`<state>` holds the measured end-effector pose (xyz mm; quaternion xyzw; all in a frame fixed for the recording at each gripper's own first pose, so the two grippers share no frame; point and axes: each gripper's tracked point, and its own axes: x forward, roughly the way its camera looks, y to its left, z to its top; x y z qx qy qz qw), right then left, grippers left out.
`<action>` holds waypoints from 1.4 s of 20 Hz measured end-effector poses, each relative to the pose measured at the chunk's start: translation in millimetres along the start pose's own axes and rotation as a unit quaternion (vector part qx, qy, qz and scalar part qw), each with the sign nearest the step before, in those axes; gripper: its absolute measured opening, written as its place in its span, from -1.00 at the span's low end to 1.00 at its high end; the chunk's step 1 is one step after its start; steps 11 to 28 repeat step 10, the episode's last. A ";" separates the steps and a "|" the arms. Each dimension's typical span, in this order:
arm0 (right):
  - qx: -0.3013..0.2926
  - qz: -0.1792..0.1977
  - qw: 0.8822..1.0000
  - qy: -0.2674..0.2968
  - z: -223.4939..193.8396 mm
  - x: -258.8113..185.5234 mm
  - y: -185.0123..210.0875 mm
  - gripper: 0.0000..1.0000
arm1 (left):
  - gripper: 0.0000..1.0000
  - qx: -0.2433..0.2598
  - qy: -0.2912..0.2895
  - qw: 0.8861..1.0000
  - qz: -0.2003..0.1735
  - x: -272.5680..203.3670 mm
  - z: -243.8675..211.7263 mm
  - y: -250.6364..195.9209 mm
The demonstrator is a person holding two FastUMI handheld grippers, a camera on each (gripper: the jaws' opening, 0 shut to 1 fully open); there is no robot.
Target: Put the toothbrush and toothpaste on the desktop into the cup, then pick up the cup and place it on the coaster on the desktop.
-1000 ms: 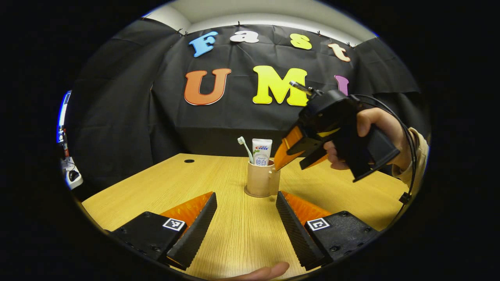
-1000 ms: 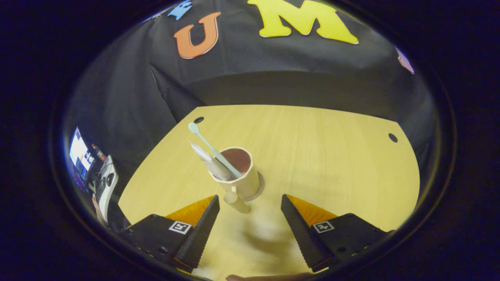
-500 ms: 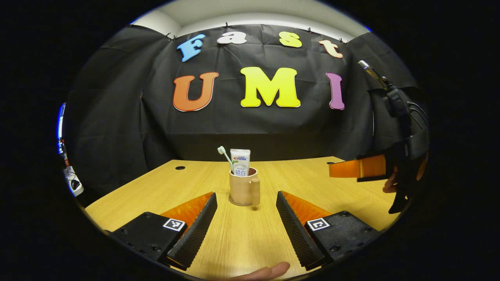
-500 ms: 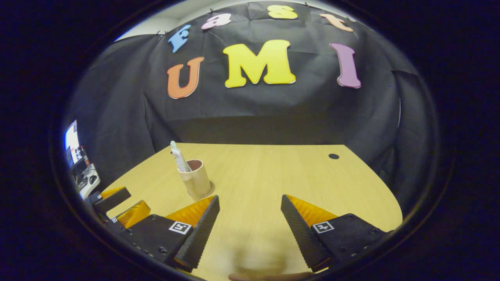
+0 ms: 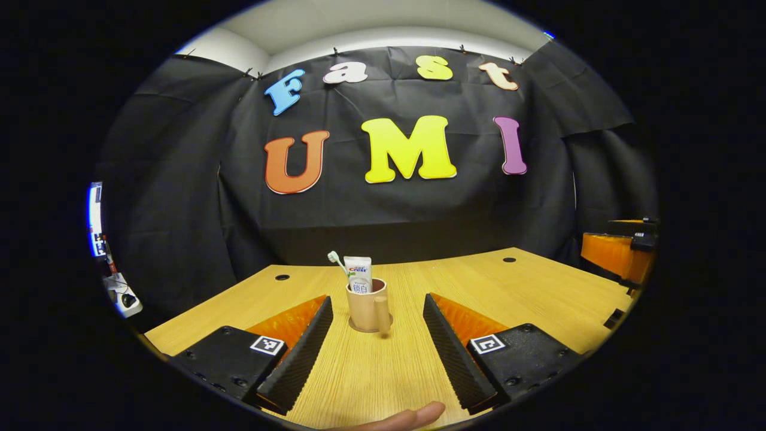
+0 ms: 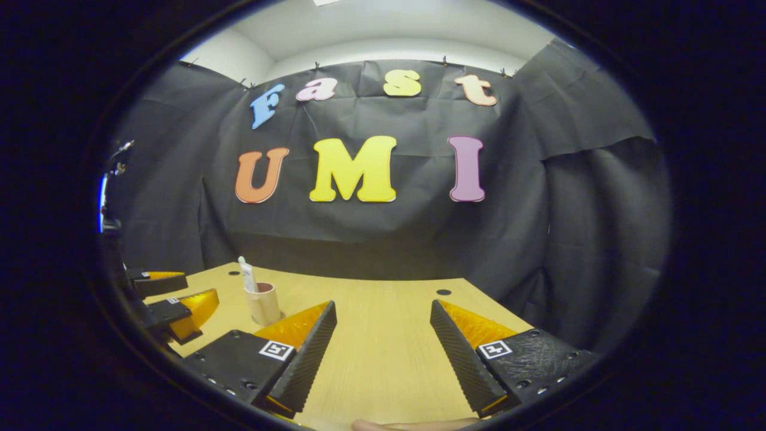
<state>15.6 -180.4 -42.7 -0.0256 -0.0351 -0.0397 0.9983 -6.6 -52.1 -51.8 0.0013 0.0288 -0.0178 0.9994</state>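
Wooden desktop [image 5: 526, 287] spans the lower part of both views, light grain, with small dark round holes [image 5: 282, 277] near its far edge; black cloth wall behind it. Left gripper [image 5: 377, 347] sits low over the near edge of the desktop, its two black ribbed fingers [image 5: 299, 353] spread wide with orange backing visible, nothing between them but bare wood; a fingertip of the holding hand [image 5: 413, 416] shows at the bottom edge. Right gripper [image 6: 383, 353] is likewise spread wide over the desktop, holding nothing, its fingers [image 6: 461, 353] apart with bare wood in the gap. In the left gripper view, part of the right gripper's orange body appears at the far right edge, well apart from the cup. In the right gripper view, the left gripper's orange-and-black tips appear at the far left, near the cup but not touching it. Cup [image 5: 366, 305], tan with a handle facing the left camera, stands upright on the coaster [image 5: 371, 328], a thin round disc whose rim shows around the cup's base. Cup lies ahead of the left gripper, roughly on the line between its fingers. Toothpaste [image 5: 358, 276], white tube, stands upright in the cup. Toothbrush [image 5: 336, 261] leans left beside it, head up, also in the cup.
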 end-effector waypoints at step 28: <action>-0.004 0.008 1.000 0.012 -8.0 0.8 11.8 0.92 | 0.93 0.005 -0.014 1.000 0.010 -8.6 12.2 8.7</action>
